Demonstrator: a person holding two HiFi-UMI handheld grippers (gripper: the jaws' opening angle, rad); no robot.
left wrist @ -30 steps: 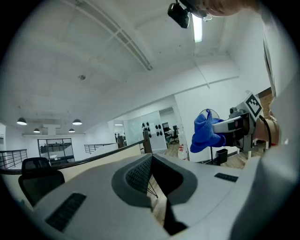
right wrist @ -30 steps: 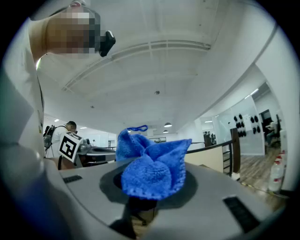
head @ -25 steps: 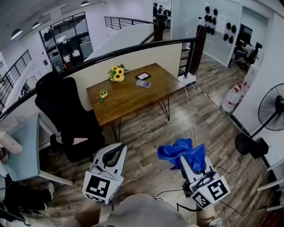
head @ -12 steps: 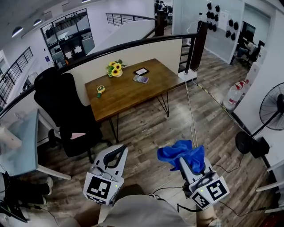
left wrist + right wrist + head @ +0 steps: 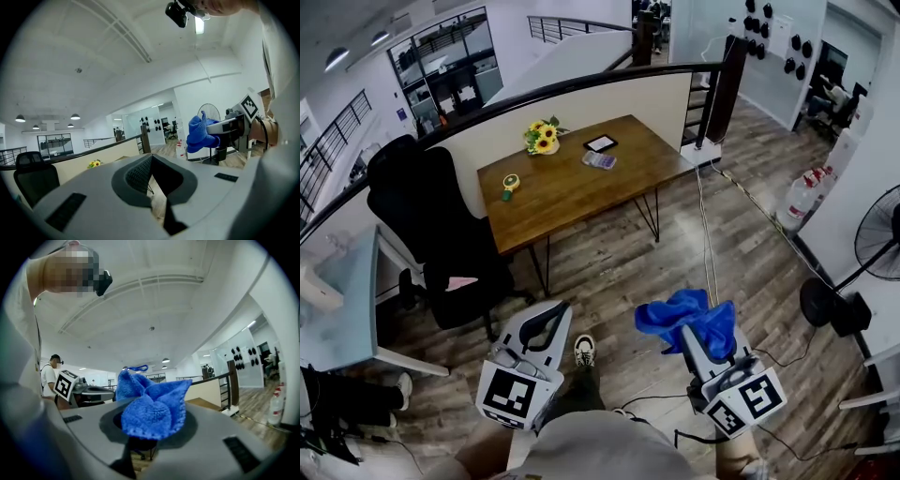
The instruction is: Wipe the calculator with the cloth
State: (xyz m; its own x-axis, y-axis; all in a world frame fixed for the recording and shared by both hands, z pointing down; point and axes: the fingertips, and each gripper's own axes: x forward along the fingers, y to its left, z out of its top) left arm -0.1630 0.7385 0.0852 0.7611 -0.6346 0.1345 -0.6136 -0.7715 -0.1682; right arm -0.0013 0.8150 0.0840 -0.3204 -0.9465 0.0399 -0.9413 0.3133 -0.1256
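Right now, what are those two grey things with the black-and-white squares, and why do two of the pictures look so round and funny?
Those are grabbers with two jaws each, and a person carries one in each hand. The head view comes from a camera on the person's head, looking down. The two round pictures come from small wide cameras riding on the grabbers.

The right gripper pinches a blue cloth. The left gripper has its jaws together with nothing between them.

Across the floor stands a wooden table. On it lie a calculator, some sunflowers and a small yellow round thing. The cloth is for wiping the calculator.
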